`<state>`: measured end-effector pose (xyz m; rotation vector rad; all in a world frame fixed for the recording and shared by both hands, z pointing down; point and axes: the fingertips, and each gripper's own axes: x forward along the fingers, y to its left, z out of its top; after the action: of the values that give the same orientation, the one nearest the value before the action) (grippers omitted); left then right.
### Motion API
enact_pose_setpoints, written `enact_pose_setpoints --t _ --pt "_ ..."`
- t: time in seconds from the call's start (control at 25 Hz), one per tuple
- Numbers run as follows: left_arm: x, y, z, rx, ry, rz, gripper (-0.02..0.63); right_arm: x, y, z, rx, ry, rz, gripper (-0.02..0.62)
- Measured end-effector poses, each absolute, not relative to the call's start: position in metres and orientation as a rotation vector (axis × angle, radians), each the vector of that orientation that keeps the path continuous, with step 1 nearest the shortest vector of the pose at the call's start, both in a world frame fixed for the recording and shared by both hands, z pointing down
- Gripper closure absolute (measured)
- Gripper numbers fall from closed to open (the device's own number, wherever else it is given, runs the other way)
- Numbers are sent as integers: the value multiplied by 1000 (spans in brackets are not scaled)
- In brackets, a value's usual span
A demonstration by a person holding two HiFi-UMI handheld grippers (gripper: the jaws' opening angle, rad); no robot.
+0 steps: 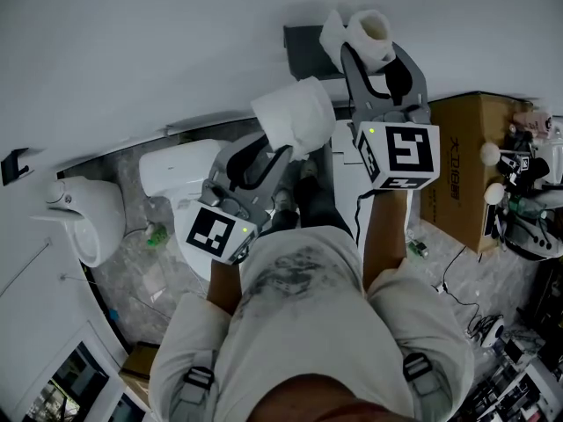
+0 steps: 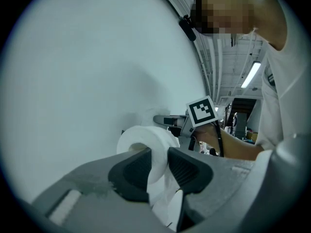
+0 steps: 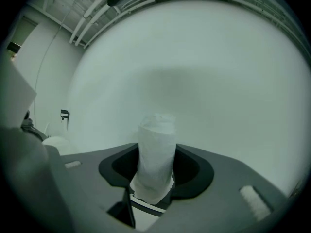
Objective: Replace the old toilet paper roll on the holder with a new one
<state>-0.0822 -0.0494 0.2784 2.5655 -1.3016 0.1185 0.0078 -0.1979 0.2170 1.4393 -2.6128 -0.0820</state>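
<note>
Right now my left gripper [image 1: 280, 152] has its fingers clamped on the side of the full toilet paper roll [image 1: 295, 117], near the bare wall [image 1: 158, 51]. My right gripper [image 1: 376, 60] fingers pinch the thin old roll [image 1: 368, 32] beside the dark holder's [image 1: 308, 49] right edge.

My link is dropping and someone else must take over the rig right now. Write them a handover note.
Left gripper: shut on the side wall of the full white toilet paper roll, held up close to the wall.
Right gripper: shut on the thin, nearly used-up white toilet paper roll, just beside the dark grey wall holder.
Done: the old roll appears to be off the holder.
Left: set the old roll aside, then fit the full roll onto the holder.
</note>
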Motion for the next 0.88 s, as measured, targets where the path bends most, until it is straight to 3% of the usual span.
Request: enact_pose_setpoints --t 0.88 --pt "-37 -36 288 2694 -1117 128 479 81 -141 222 1642 -2499 -110 408"
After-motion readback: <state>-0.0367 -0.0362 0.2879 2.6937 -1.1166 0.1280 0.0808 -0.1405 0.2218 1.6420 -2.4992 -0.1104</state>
